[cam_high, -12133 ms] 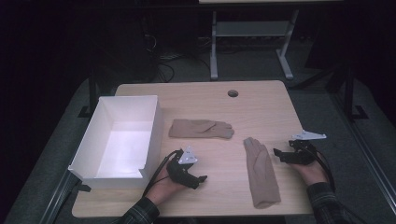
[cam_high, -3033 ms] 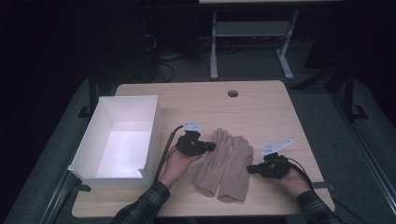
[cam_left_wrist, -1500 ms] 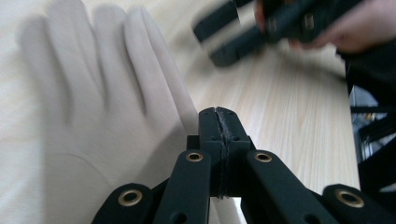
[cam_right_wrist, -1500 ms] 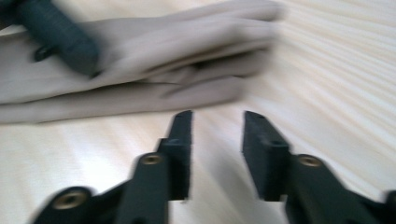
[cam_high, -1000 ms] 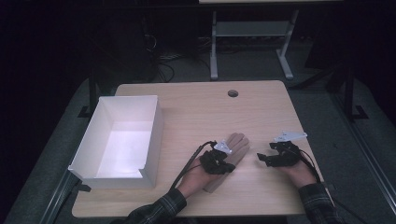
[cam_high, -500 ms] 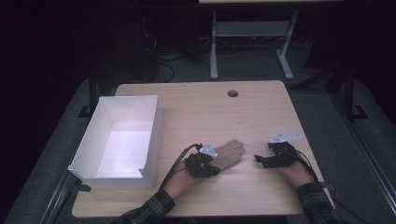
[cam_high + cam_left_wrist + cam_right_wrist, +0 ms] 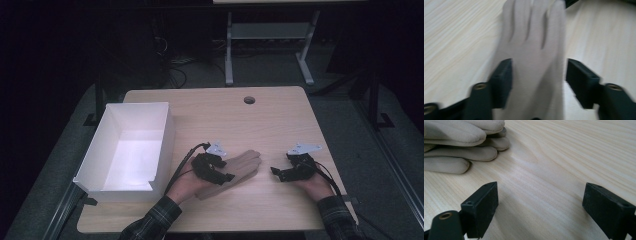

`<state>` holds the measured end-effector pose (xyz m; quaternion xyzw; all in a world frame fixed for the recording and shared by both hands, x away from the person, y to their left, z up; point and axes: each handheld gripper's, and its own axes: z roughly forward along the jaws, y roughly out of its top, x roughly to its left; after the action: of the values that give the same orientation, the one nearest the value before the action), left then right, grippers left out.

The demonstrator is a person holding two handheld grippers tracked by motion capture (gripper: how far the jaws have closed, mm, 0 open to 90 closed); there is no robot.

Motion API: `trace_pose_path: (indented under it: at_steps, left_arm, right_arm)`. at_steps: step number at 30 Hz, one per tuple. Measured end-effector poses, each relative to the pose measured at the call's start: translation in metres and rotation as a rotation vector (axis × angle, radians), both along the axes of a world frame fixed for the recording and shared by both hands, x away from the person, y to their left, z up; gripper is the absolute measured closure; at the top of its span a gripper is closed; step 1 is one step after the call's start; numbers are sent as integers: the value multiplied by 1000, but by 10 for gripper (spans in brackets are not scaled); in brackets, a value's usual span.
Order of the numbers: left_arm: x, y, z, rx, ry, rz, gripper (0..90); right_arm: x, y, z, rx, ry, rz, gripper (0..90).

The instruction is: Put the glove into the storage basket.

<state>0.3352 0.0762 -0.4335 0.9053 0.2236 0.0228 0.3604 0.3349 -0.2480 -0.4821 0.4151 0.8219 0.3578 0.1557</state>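
The tan gloves (image 7: 239, 167) lie stacked one on the other on the wooden table (image 7: 260, 120), at its front middle, fingers pointing toward the far right. The left gripper (image 7: 217, 172) sits over their cuff end, its jaws spread to either side of the glove (image 7: 534, 62) without pinching it. The right gripper (image 7: 280, 172) rests on bare wood just right of the glove fingertips (image 7: 461, 150), jaws wide apart, holding nothing. A white open box (image 7: 127, 150) stands at the table's left

Two stacked beige gloves (image 7: 241, 165), one white box (image 7: 125, 147), one table (image 7: 260, 115), two hand-held grippers.
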Motion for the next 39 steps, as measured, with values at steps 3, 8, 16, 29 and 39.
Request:
trace_pose_path:
  at_steps: [3, 8, 16, 29, 39]
  left_arm:
    - [5, -2, -7, 7, -17, 0, 229]
    - [12, -7, -16, 29, -37, -14, 151]
    - [8, -16, -28, 86, -37, -42, 151]
    - [1, -17, -26, 78, -30, -66, 343]
    - [-3, -18, -22, 77, 24, -86, 659]
  right_arm:
    - [0, 0, 0, 1, 0, -1, 127]
    - [-1, 0, 0, 7, -2, -6, 128]
    - [-1, 0, 0, 6, -2, -7, 128]
    - [-1, 0, 0, 2, -4, -5, 128]
    - [-1, 1, 0, 6, -2, -12, 128]
